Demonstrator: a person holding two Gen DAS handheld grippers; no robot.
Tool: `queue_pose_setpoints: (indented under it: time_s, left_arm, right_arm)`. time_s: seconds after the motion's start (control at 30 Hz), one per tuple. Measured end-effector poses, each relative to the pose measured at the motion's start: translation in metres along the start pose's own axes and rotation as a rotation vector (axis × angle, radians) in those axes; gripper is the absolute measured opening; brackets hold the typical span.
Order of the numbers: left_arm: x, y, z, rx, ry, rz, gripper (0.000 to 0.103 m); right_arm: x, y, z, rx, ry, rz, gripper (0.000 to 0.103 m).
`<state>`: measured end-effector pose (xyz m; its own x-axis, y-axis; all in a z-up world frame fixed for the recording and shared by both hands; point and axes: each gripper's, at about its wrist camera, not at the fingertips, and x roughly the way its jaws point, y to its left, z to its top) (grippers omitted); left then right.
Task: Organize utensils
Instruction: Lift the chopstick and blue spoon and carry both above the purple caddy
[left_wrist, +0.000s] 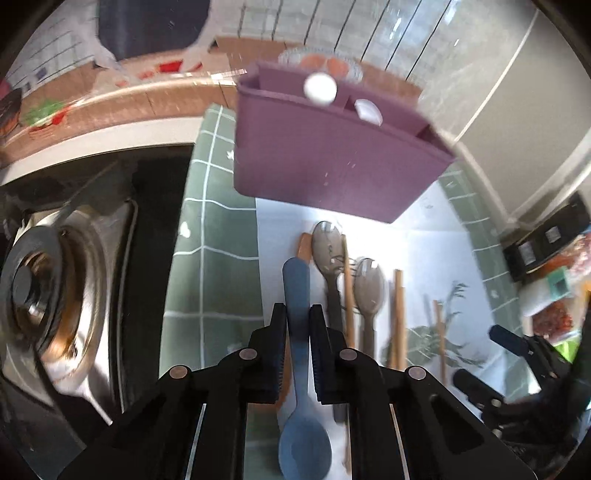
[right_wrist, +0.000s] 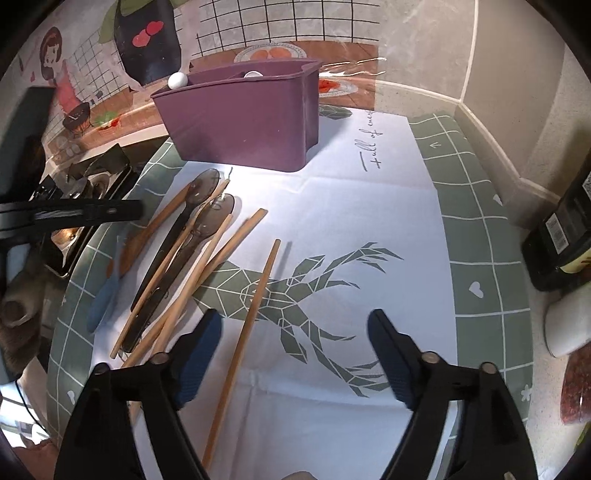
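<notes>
Left wrist view: left hand-held gripper (left_wrist: 297, 314) is clamped on the handle of a blue spoon (left_wrist: 301, 369), bowl end toward the camera, handle end pointing at the purple utensil caddy (left_wrist: 332, 158) near the table's far edge. Right wrist view: right hand-held gripper (right_wrist: 295, 354) hangs with fingers wide apart, gripping nothing, over the white deer-print cloth (right_wrist: 332, 206). Wooden chopsticks (right_wrist: 255, 295) and two dark spoons (right_wrist: 199, 206) lie loose on the cloth's left part, below the caddy.

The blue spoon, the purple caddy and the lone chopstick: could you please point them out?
blue spoon (left_wrist: 295, 288), left wrist view, handle beyond the claw.
purple caddy (right_wrist: 240, 122), right wrist view, front wall.
lone chopstick (right_wrist: 258, 295), right wrist view, mid-shaft.
</notes>
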<state>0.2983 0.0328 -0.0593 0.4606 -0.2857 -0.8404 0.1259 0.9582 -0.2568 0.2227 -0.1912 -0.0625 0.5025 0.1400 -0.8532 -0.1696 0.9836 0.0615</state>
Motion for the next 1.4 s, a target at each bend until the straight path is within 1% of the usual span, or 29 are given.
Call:
queue_pose_setpoints:
  time_s: [0.17, 0.2, 0.23, 0.27, 0.3, 0.33, 0.43, 0.5, 0.6, 0.67, 0.7, 0.73, 0.9, 1.0, 1.17, 1.4]
  left_arm:
    - [-0.039, 0.011, -0.022, -0.012, -0.090, -0.022, 0.013]
    - [-0.047, 0.013, -0.026, -0.017, -0.101, -0.032, 0.013]
    - [-0.052, 0.014, -0.029, -0.024, -0.108, -0.039, 0.013]
    - [-0.057, 0.016, -0.032, -0.035, -0.116, -0.053, 0.013]
    - [-0.060, 0.016, -0.033, -0.044, -0.123, -0.063, 0.013]
    - [-0.064, 0.017, -0.036, -0.050, -0.132, -0.069, 0.013]
    - [-0.076, 0.017, -0.045, -0.055, -0.157, -0.074, 0.013]
    - [-0.081, 0.016, -0.051, -0.060, -0.162, -0.089, 0.013]
    - [-0.086, 0.015, -0.057, -0.058, -0.166, -0.098, 0.013]
    - [-0.091, 0.015, -0.061, -0.057, -0.168, -0.102, 0.013]
    - [-0.093, 0.015, -0.063, -0.054, -0.168, -0.103, 0.013]
    - [-0.095, 0.015, -0.064, -0.054, -0.168, -0.103, 0.013]
    - [-0.104, 0.015, -0.070, -0.040, -0.176, -0.104, 0.013]
    - [-0.109, 0.015, -0.073, -0.029, -0.182, -0.102, 0.013]
    - [-0.117, 0.015, -0.074, -0.006, -0.197, -0.090, 0.013]
    - [-0.137, 0.011, -0.069, 0.040, -0.233, -0.101, 0.013]
  right_arm:
    - [-0.005, 0.019, 0.006, -0.029, -0.006, 0.032, 0.088]
    - [-0.004, 0.023, 0.007, -0.030, -0.005, 0.047, 0.078]
    - [-0.002, 0.027, 0.010, -0.030, 0.001, 0.073, 0.059]
    - [0.004, 0.031, 0.014, -0.022, 0.024, 0.113, 0.048]
    - [0.009, 0.033, 0.017, -0.011, 0.040, 0.133, 0.038]
    - [0.014, 0.035, 0.019, 0.004, 0.053, 0.145, 0.038]
    - [0.029, 0.042, 0.027, 0.040, 0.074, 0.147, 0.038]
    - [0.036, 0.046, 0.030, 0.061, 0.087, 0.160, 0.038]
    - [0.044, 0.054, 0.033, 0.060, 0.102, 0.134, 0.037]
    - [0.047, 0.060, 0.034, 0.053, 0.117, 0.126, 0.028]
    - [0.048, 0.062, 0.034, 0.045, 0.123, 0.124, 0.017]
    - [0.048, 0.064, 0.034, 0.036, 0.126, 0.120, 0.011]
    - [0.027, 0.076, 0.029, -0.019, 0.087, 0.124, 0.006]
    - [0.009, 0.082, 0.025, -0.049, 0.056, 0.123, 0.006]
    - [-0.018, 0.081, 0.022, -0.047, 0.007, 0.138, 0.006]
    - [-0.055, 0.080, 0.023, -0.028, -0.074, 0.143, 0.006]
